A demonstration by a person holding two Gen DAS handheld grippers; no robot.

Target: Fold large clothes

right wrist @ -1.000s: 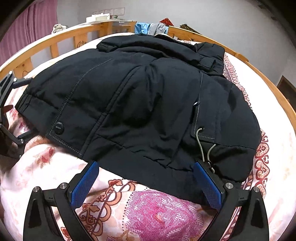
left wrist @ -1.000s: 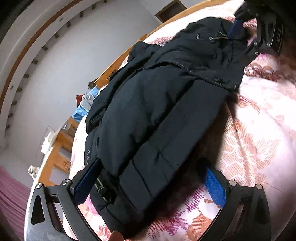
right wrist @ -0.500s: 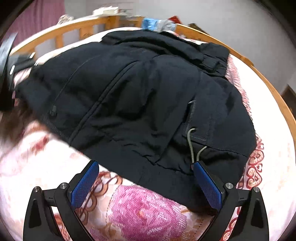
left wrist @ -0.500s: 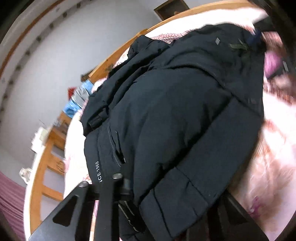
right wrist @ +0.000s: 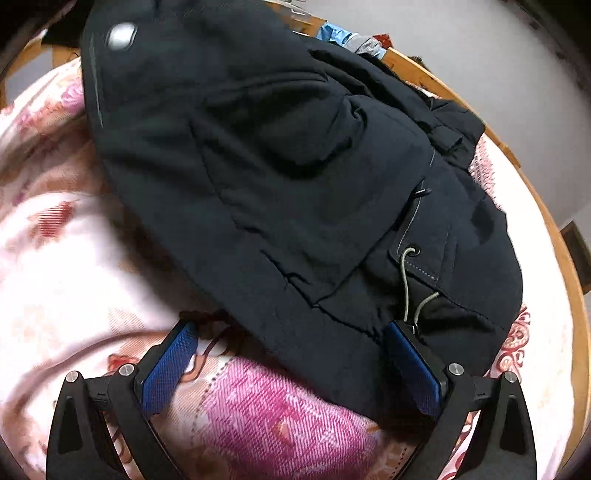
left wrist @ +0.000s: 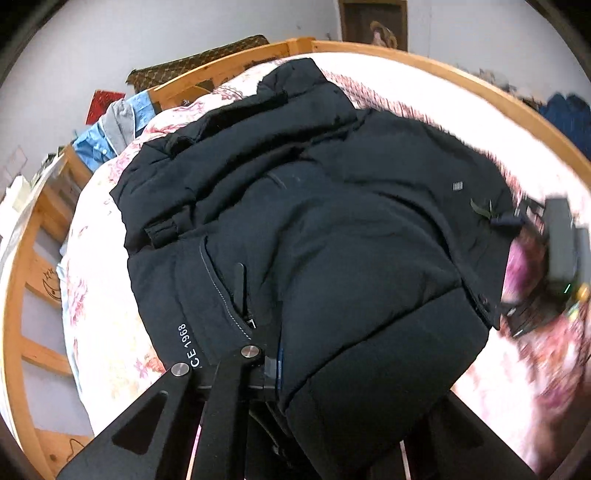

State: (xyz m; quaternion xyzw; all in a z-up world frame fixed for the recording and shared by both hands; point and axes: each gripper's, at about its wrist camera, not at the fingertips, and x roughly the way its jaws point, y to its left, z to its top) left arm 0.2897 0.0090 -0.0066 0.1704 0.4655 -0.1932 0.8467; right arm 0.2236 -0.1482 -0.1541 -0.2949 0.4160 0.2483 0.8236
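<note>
A large black padded jacket [left wrist: 332, 221] lies on a bed with a pink floral blanket [left wrist: 99, 314]. My left gripper [left wrist: 295, 373] is shut on the jacket's near edge and holds that part lifted. In the right wrist view the jacket [right wrist: 295, 166] rises at the far left. My right gripper [right wrist: 291, 365] is open, its blue pads [right wrist: 170, 365] on either side of the jacket's hem over the blanket [right wrist: 277, 424]. A grey drawstring [right wrist: 406, 280] hangs by the right pad. The right gripper also shows blurred in the left wrist view [left wrist: 554, 258].
A wooden bed rail [left wrist: 461, 79] runs round the mattress. Blue and grey clothes [left wrist: 107, 136] hang over the rail at the far left corner. A dark door [left wrist: 373, 18] stands in the wall behind. The rail [right wrist: 569, 280] also borders the bed on the right.
My left gripper has shut on the jacket's edge and lifted it, swinging round. My right gripper stays open and has moved a little closer to the hem.
</note>
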